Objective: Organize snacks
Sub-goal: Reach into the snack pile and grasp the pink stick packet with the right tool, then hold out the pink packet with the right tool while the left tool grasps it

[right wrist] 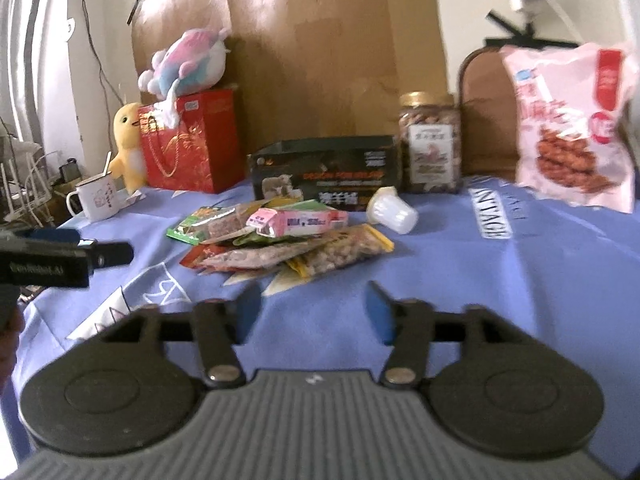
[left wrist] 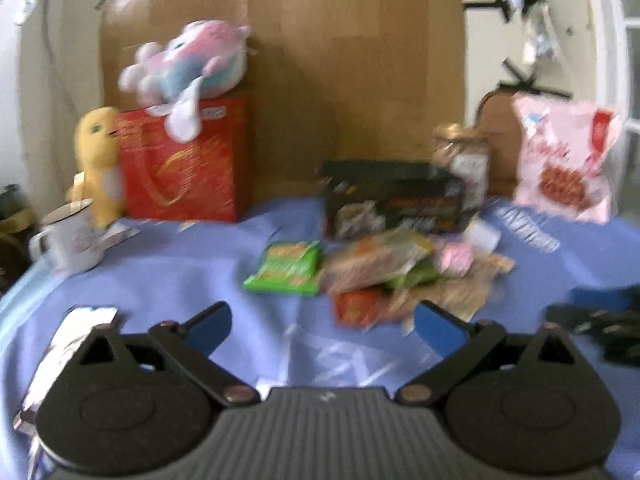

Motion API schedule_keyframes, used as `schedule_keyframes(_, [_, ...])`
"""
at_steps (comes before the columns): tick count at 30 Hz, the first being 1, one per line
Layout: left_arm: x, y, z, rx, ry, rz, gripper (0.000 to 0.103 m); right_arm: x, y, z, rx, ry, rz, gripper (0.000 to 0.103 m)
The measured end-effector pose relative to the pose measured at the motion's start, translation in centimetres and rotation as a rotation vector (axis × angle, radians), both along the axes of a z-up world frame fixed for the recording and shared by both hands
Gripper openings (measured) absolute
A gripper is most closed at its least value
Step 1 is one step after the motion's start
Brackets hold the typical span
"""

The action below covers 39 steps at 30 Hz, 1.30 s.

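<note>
- I am holding the left gripper (left wrist: 324,320) over the blue tablecloth (left wrist: 180,276) with its jaws spread wide and nothing between them.
- I am keeping the right gripper (right wrist: 314,310) part-way open, jaws narrower than the left, also gripping nothing.
- The snack packets (right wrist: 280,240) are lying in a loose heap on the cloth ahead of both grippers: a green packet (left wrist: 286,268) at the heap's left edge, a pink carton (right wrist: 298,221) lying on top, bags of nuts (right wrist: 340,254) underneath.
- A small white plastic cup (right wrist: 392,211) is lying on its side just right of the heap; I cannot tell what is in it.
- The dark open-topped box (right wrist: 326,172) is standing behind the heap; its inside is hidden from me.
- A gold-lidded jar (right wrist: 430,146) is standing beside the box, full of brown snacks.
- A large pink bag (right wrist: 572,128) is standing upright at far right.
- A red gift bag (right wrist: 192,140) is sitting at back left with a plush toy (right wrist: 188,64) resting on top.
- A white mug (right wrist: 98,198) is holding a spoon.
</note>
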State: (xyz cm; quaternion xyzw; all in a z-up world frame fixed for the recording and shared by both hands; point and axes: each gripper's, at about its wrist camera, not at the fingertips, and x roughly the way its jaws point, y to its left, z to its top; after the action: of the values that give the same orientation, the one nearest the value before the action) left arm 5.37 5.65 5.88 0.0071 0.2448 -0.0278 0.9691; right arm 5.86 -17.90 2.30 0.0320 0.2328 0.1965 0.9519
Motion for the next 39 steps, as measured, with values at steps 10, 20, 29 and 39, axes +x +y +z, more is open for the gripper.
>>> schedule_keyframes(10, [5.4, -0.4, 0.0, -0.350, 0.116, -0.233, 0.053, 12.1, -0.4, 2.9, 0.211, 0.194, 0.027, 0.042])
schedule_keyframes(20, [5.1, 1.0, -1.7, -0.403, 0.130, -0.263, 0.051, 16.2, 2.5, -0.5, 0.203, 0.401, 0.148, 0.045])
schedule_keyframes(29, [4.7, 1.5, -0.9, -0.389, 0.106, -0.300, 0.051, 4.7, -0.4, 1.4, -0.102, 0.159, 0.514, 0.027])
schedule_keyframes(39, [6.0, -3.6, -0.8, -0.324, 0.166, -0.465, 0.051, -3.3, -5.1, -0.9, -0.152, 0.085, 0.300, 0.060])
